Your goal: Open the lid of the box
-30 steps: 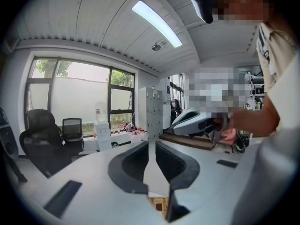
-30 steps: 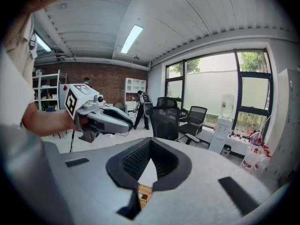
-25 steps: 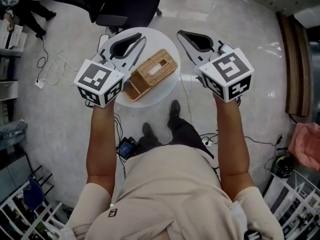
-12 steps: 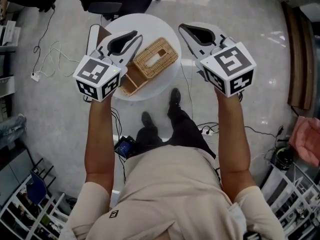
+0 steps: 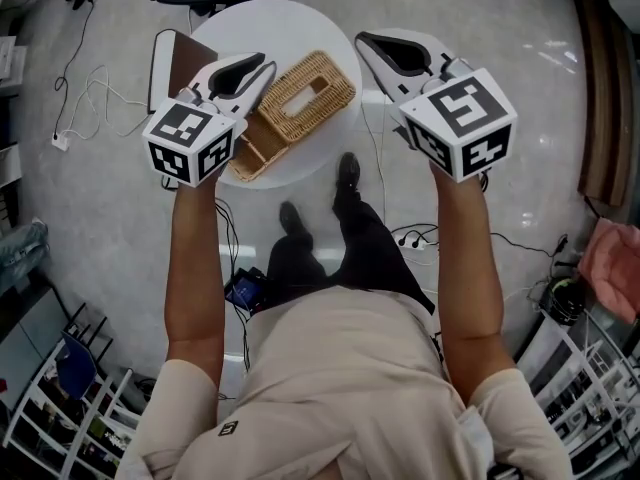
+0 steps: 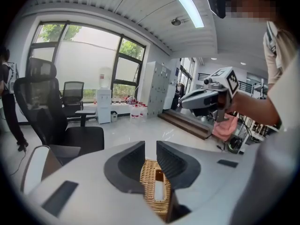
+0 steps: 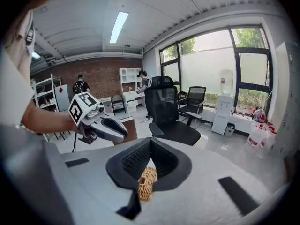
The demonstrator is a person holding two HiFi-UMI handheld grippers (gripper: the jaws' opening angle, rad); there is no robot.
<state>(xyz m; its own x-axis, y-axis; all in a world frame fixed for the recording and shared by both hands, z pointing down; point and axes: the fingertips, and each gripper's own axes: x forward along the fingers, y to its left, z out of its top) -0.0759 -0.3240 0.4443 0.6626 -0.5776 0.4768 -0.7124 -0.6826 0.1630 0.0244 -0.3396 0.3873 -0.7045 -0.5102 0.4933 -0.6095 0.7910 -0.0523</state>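
Observation:
A woven wicker box [image 5: 300, 98], its lid cut by a slot, lies on the round white table [image 5: 290, 23]. An uncovered section shows at its near left end. My left gripper [image 5: 268, 66] hovers over the box's left side, jaws almost together with nothing between them. In the left gripper view the box [image 6: 157, 193] shows just below those jaws [image 6: 150, 146]. My right gripper [image 5: 362, 40] hangs to the right of the box past the table's edge, shut and empty. In the right gripper view a corner of the box [image 7: 146, 184] appears under its tips [image 7: 149, 142].
A brown board [image 5: 172, 53] leans at the table's left edge. A black office chair [image 7: 166, 111] stands beyond the table. Cables [image 5: 85, 108] trail on the floor to the left, and the person's feet [image 5: 345, 178] are beside the table's near rim.
Both grippers have sunk toward the table, the left one more, and it now sits lower beside the box. The jaws look the same as before.

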